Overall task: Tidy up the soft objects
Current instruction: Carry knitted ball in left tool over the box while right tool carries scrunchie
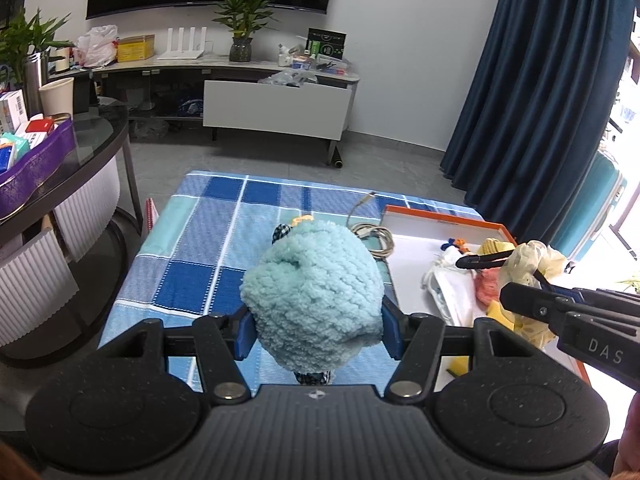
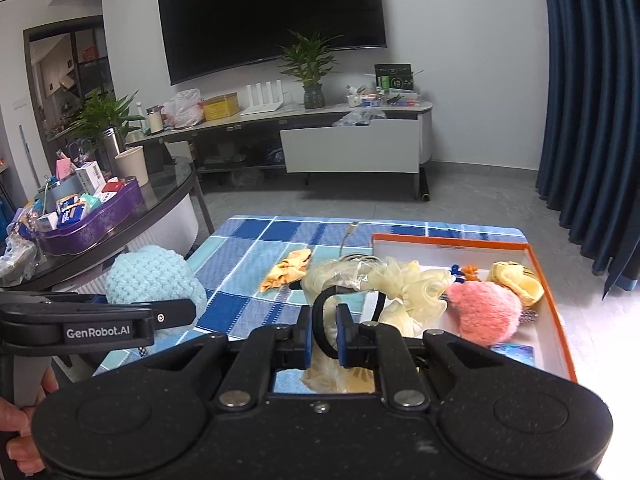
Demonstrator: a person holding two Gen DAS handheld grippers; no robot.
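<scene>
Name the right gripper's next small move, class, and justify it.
Probably carry the cream scrunchie over the orange-rimmed box and release. The right gripper is shut on its black band, beside the box where the pink pompom already lies.

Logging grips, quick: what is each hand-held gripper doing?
Left hand-held gripper: shut on light blue fluffy toy.
Right hand-held gripper: shut on black hair tie.

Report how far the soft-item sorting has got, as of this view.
Done: a pink pompom and a yellow bow already lie in the orange-rimmed box. In hand: the left tool grips a fluffy light-blue plush above the checked cloth; the right tool is shut on the black band of a cream scrunchie. Left: an orange scrunchie on the cloth.
</scene>
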